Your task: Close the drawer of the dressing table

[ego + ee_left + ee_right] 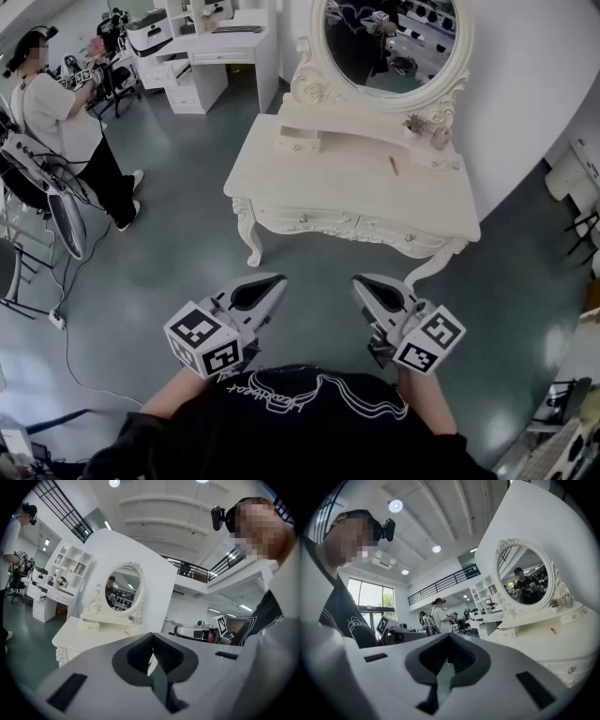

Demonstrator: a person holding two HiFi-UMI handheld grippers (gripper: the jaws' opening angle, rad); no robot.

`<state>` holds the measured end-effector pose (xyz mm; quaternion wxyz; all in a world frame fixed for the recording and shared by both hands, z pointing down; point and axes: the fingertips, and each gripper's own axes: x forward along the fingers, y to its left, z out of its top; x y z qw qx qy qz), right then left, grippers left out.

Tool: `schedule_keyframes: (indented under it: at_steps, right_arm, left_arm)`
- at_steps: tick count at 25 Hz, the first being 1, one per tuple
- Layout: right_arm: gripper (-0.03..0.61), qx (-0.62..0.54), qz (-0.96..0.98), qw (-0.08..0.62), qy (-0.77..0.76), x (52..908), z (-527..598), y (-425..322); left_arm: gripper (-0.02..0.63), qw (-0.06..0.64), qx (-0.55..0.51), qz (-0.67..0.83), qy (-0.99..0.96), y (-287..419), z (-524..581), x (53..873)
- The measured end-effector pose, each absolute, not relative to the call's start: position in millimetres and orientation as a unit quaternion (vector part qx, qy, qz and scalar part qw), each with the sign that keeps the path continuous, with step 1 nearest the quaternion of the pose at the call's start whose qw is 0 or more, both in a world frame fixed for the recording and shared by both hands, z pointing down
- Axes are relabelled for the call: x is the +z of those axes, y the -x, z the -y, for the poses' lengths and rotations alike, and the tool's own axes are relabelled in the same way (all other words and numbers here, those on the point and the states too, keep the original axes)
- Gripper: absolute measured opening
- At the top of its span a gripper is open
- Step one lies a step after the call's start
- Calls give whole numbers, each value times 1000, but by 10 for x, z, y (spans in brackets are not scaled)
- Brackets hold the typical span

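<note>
The white dressing table (pixel 328 187) with its oval mirror (pixel 389 42) stands a step ahead of me on the grey floor. On its raised shelf a small drawer (pixel 298 142) sticks out at the left; it also shows as the small drawer (pixel 89 626) and the small drawer (pixel 512 632). The two front drawers (pixel 305 220) sit flush. My left gripper (pixel 274 281) and right gripper (pixel 364 281) hang close to my body, well short of the table. Both are shut with nothing between the jaws, as in the left gripper (pixel 152 637) and right gripper (pixel 450 635) views.
A person in a white shirt (pixel 56 112) stands at the far left beside a standing fan (pixel 61 211) with a cable on the floor. A white desk (pixel 211 47) is at the back. A small brown stick (pixel 394 166) and a potted plant (pixel 414 125) rest on the table.
</note>
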<state>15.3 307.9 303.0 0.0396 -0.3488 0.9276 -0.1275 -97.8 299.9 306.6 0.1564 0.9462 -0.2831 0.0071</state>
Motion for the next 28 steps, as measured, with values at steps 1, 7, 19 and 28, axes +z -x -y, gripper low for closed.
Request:
schedule_keyframes:
  at_steps: [1, 7, 19, 28]
  right_arm:
    - [3, -125, -928, 39, 348, 3015, -3106, -170]
    - [3, -118, -926, 39, 355, 2939, -3199, -315]
    - [3, -111, -929, 40, 351, 2940, -3285, -580]
    - [3, -132, -926, 30, 353, 3091, -3023, -622]
  left_arm:
    - [3, 156, 7, 284, -946, 961, -3026, 3057]
    - [3, 140, 6, 289, -947, 861, -3148, 2982]
    - [193, 123, 21, 327, -937, 800, -3124, 3049]
    - [259, 133, 18, 366, -921, 888, -2771, 3205]
